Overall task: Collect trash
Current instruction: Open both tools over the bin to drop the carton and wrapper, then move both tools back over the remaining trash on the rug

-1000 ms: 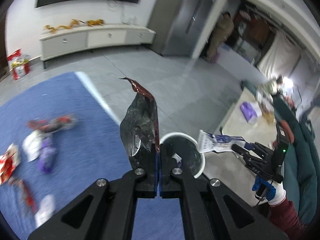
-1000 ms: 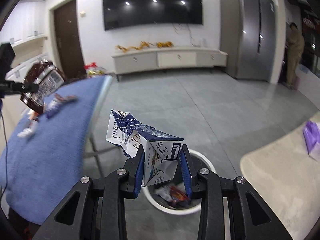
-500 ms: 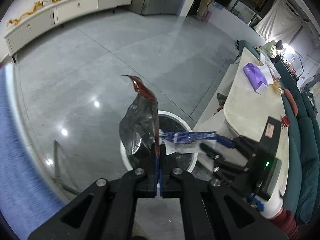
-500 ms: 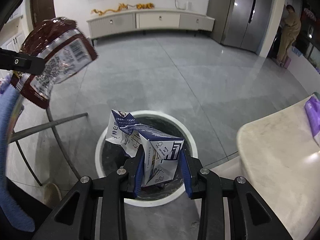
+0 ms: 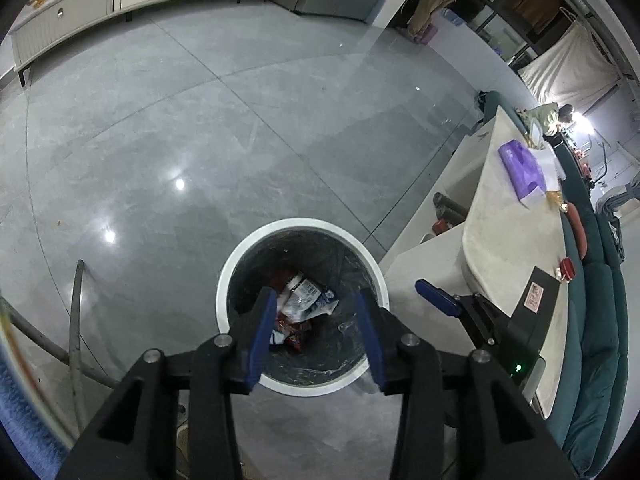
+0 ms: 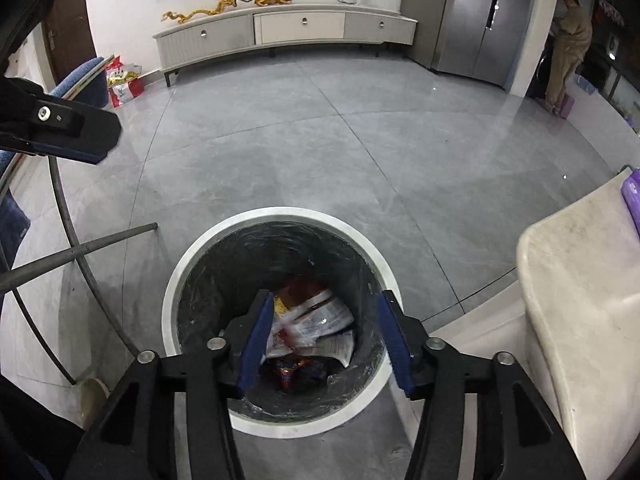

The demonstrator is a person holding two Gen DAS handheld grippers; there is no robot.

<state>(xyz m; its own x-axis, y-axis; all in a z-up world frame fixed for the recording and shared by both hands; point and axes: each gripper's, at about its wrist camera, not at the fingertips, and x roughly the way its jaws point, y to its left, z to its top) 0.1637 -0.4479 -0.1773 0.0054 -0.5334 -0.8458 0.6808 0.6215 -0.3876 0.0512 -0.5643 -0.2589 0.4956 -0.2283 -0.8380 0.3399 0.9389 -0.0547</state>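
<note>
Above one round white-rimmed trash bin (image 6: pixel 172 300), both grippers are pointed steeply downward. The left gripper (image 5: pixel 316 332) is seen with its two blue-padded fingers (image 5: pixel 262 336) spread apart, having just been opening, and nothing is held between them; the right gripper (image 6: pixel 326 332) is likewise spread, its jaws having just been opening, with nothing pinched. At the bottom of the bin, lined with one dark bag, a heap of trash (image 6: pixel 310 322) is seen through both gaps: several crumpled wrappers, white, red and orange, overlapping so that an exact count cannot be made. In the right wrist view the other gripper's finger is seen at 9 o'clock, the bin at 6 o'clock. One long low cabinet (image 6: pixel 280 32) is set against the far wall at 12 o'clock, with three drawer knobs counted on its front. One tall grey refrigerator (image 6: pixel 476 20) is placed at 1 o'clock, and one person (image 6: pixel 568 40) is standing beside it at 2 o'clock. One pale tabletop (image 6: pixel 580 280) is found at 3 o'clock, bearing one purple pack (image 5: pixel 520 168). One red bag (image 6: pixel 124 80) is left on the floor at 10 o'clock
</note>
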